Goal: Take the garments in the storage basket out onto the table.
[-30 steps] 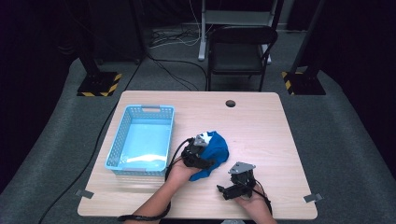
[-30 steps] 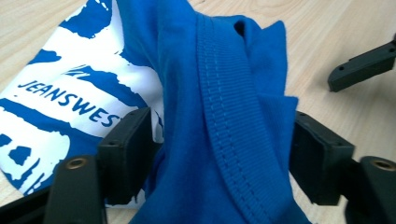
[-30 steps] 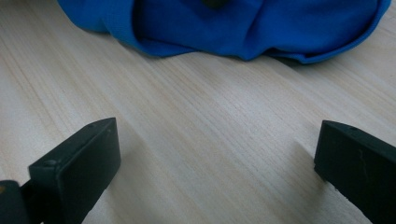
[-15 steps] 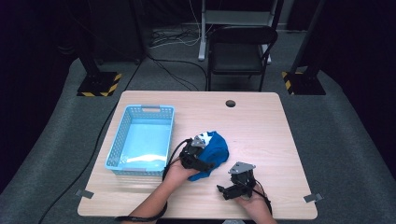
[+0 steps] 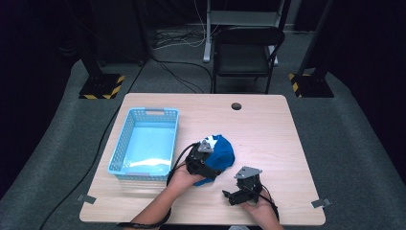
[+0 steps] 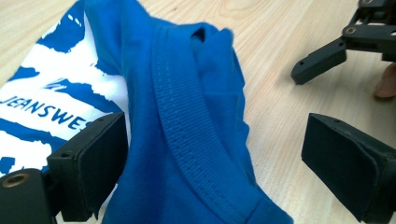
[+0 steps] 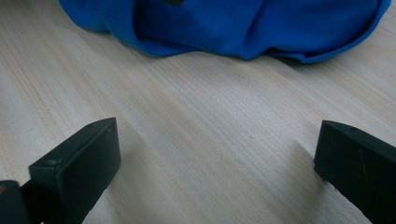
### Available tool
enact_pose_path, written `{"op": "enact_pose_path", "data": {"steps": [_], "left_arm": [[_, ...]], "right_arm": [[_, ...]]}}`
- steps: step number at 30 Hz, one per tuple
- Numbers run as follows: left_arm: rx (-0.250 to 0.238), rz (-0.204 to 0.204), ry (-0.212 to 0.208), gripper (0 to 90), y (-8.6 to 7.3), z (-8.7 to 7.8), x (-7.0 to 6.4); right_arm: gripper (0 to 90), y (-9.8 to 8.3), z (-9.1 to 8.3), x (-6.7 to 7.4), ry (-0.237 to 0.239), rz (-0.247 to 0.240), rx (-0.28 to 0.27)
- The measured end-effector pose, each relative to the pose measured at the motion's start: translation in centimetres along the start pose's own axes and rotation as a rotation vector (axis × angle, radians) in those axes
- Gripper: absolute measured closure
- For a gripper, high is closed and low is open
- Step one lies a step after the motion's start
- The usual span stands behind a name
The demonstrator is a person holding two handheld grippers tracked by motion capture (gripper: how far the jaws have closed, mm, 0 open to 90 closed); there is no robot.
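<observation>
Right gripper (image 5: pixel 229 195) nearest, jaws spread, bare table (image 5: pixel 268 129) between. Left gripper (image 5: pixel 209 171) just been opening, blue shirt (image 5: pixel 221 152) loose between jaws, bunched mid-table. Risk: regrab catches only collar ribbing, shirt slips short of basket (image 5: pixel 123 143).

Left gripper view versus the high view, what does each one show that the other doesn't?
Left gripper view alone: white lettering printed on the blue shirt and its ribbed collar. High view alone: the light blue basket, a black chair and the table's cable hole. Both: the shirt on the wooden table, with the right gripper nearby.
</observation>
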State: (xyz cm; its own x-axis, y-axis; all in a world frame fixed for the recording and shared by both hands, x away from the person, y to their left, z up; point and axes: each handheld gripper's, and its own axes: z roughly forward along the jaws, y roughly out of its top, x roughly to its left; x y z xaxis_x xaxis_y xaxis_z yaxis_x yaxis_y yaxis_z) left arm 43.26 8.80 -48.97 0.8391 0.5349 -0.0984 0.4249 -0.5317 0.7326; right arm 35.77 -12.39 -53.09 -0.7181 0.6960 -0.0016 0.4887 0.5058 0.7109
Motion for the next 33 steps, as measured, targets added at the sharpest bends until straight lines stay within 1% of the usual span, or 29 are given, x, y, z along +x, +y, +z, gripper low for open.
{"op": "enact_pose_path", "data": {"steps": [4,7,10,11,12,14,21,26,29,33], "left_arm": [[-0.014,0.008,0.004,7.0,0.3,-0.5,-0.1],[-0.034,0.015,-0.003,6.9,0.6,-0.9,-0.2],[-0.037,0.021,0.0,6.5,0.8,-1.1,-0.3],[-0.045,0.031,0.003,6.4,0.9,-1.5,-0.4],[-0.045,0.031,0.003,6.4,0.9,-1.5,-0.4],[-0.06,0.036,0.003,6.4,1.0,-1.9,-0.5],[-0.089,0.038,0.009,6.0,1.5,-2.8,-0.5],[-0.091,0.031,0.014,6.0,1.5,-3.1,-0.4],[-0.102,0.023,0.003,6.0,1.5,-3.4,-0.4],[-0.111,0.034,0.009,6.0,1.5,-4.2,-0.5]], "right_arm": [[0.0,0.0,0.0,0.0,0.0,0.0,0.0],[0.0,0.0,0.0,0.0,0.0,-0.001,0.0],[0.0,0.0,0.0,0.0,0.0,0.0,0.0],[0.0,0.0,0.0,0.0,0.0,0.0,0.0],[0.0,0.0,0.0,0.0,0.0,0.0,0.0],[0.0,0.0,0.0,0.0,-0.001,0.0,0.0],[0.0,0.0,0.0,0.0,-0.001,0.001,0.0],[0.0,0.0,0.0,0.0,-0.001,0.001,0.0],[0.0,0.0,0.0,0.0,-0.001,0.001,0.0],[0.0,0.0,0.0,0.0,-0.001,0.0,0.0]]}}
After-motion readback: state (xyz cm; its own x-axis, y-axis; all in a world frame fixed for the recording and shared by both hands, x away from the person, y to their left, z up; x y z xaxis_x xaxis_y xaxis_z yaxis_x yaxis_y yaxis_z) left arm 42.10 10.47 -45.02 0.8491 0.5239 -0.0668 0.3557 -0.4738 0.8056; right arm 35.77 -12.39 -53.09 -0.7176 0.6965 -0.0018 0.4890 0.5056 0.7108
